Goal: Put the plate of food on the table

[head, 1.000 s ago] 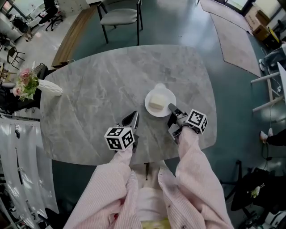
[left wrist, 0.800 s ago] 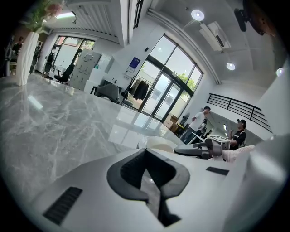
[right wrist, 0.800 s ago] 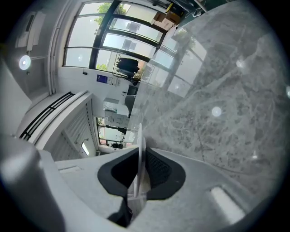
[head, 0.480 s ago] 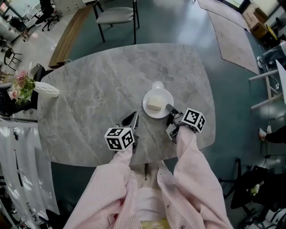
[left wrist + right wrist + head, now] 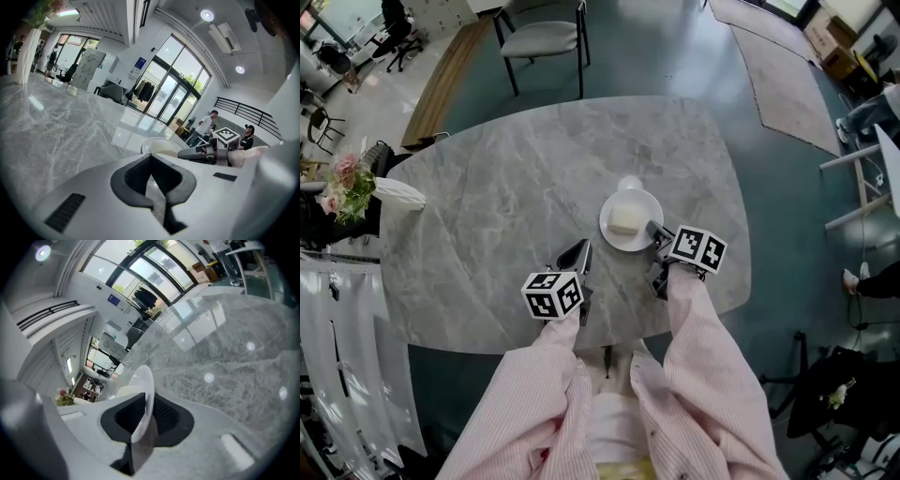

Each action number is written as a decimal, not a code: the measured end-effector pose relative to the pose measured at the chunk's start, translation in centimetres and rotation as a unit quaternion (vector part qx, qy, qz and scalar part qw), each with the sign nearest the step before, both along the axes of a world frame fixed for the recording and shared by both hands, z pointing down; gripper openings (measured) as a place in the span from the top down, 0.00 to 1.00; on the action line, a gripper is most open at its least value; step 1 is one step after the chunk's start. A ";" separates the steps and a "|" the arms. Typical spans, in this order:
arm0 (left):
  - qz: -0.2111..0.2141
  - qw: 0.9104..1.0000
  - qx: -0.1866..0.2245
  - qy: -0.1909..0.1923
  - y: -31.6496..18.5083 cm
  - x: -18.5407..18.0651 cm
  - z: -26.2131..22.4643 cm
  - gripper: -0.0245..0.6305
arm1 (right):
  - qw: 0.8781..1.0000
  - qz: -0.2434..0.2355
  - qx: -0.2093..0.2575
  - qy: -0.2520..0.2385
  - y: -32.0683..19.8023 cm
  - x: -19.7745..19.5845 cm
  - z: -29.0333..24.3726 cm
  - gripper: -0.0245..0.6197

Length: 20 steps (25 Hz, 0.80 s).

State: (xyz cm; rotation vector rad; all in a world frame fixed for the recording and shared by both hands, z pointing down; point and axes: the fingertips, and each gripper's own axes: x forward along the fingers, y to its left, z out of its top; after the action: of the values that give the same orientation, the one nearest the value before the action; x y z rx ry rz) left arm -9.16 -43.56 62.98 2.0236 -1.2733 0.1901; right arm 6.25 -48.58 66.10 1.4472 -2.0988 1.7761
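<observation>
A white plate [image 5: 631, 219] with a pale block of food [image 5: 625, 220] rests flat on the grey marble table [image 5: 506, 187]. My right gripper [image 5: 655, 231] reaches it from the near right, and its jaws have just been opening a little. In the right gripper view the plate's rim [image 5: 143, 380] still sits pinched between the dark pads [image 5: 161, 413] of my right gripper [image 5: 143, 411], with the food [image 5: 125, 391] beyond. My left gripper [image 5: 578, 253] hovers shut and holding nothing, left of the plate. The left gripper view shows its jaws [image 5: 151, 165] closed, with the plate [image 5: 161, 146] ahead.
A chair [image 5: 542, 36] stands beyond the table's far edge. A white vase of flowers [image 5: 370, 187] sits at the table's left end. A rug [image 5: 787, 66] lies at the far right. The near table edge runs just under both grippers. People stand far off [image 5: 204, 125].
My right gripper has rolled at the wrist, its marker cube tipping and shifting slightly, while its jaws stay at the plate's rim. The plate and my left gripper have stayed in place.
</observation>
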 end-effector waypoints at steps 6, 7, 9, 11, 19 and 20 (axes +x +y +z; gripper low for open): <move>0.000 1.000 0.001 0.001 0.1 0.2 -0.1 0.97 | 0.996 -0.048 0.014 0.076 0.2 0.0 0.0 0.88; -0.001 1.000 0.001 0.001 0.1 0.2 -0.1 0.97 | 0.994 -0.056 0.014 0.089 0.2 0.0 0.1 0.87; -0.001 1.000 0.001 0.001 0.1 0.3 -0.2 0.97 | 0.990 -0.070 0.014 0.118 0.4 0.2 0.3 0.85; -0.001 1.000 0.001 0.001 0.1 0.3 -0.2 0.97 | 0.986 -0.081 0.013 0.146 0.6 0.5 0.6 0.82; 0.000 1.000 0.001 0.002 0.3 0.4 -0.2 0.97 | 0.979 -0.090 0.012 0.182 1.1 0.9 1.2 0.76; 0.000 1.000 0.001 0.002 0.3 0.4 -0.2 0.97 | 0.978 -0.092 0.013 0.188 1.2 0.9 1.2 0.76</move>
State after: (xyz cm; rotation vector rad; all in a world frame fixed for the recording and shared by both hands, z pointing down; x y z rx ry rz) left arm -8.74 -43.27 62.79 2.0232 -1.2717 0.1840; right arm 7.18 -47.38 67.29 1.4083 -1.9881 1.2957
